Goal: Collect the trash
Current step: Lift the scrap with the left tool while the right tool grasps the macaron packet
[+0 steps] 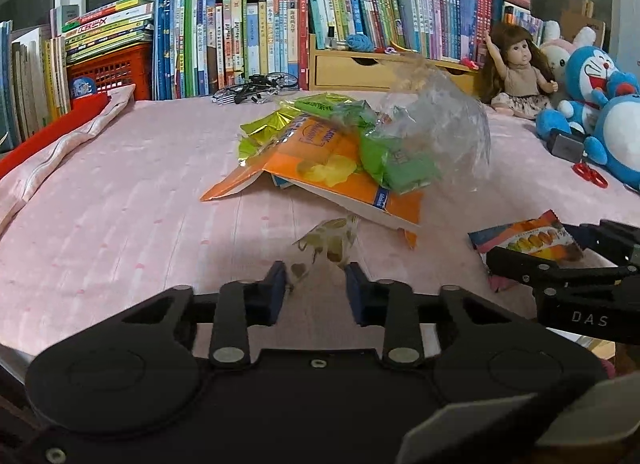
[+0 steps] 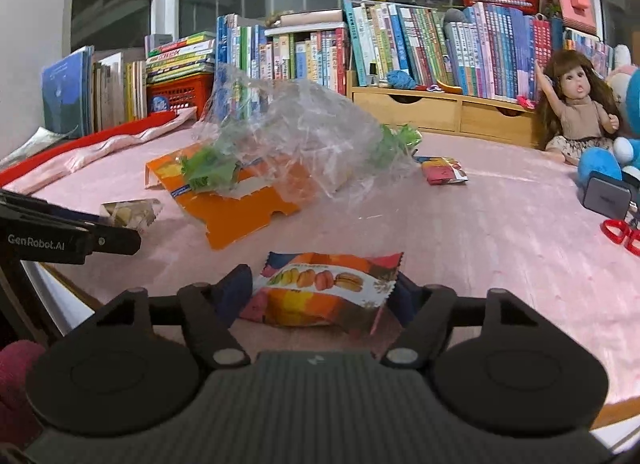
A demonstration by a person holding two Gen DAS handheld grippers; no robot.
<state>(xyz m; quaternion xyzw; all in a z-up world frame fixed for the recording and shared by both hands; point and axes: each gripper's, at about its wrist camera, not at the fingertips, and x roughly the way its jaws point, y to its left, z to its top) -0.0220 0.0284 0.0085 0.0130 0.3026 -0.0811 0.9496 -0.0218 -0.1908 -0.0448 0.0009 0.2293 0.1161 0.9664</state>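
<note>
Trash near front edge of bed (image 1: 120, 204): macaron wrapper (image 2: 316, 292) sits w/ right gripper (image 2: 324, 296) jaws pinching its ends; left gripper (image 1: 316, 284) half-open around small wrapper (image 1: 328, 238), untouched. Both light, crinkly, slippery; grip mid-body.

The pink bed (image 2: 500, 224) holds an orange box (image 2: 240, 204), a clear bag (image 2: 300, 132), snack wrappers (image 2: 442, 170), red scissors (image 2: 622, 234) and a doll (image 2: 576, 112), all past the tongs.

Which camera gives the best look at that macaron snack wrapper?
The right wrist view: the macaron wrapper fills the middle, between the right gripper's fingers, its printed pictures clear. The left wrist view shows it smaller at the right edge, partly hidden behind those fingers.
</note>
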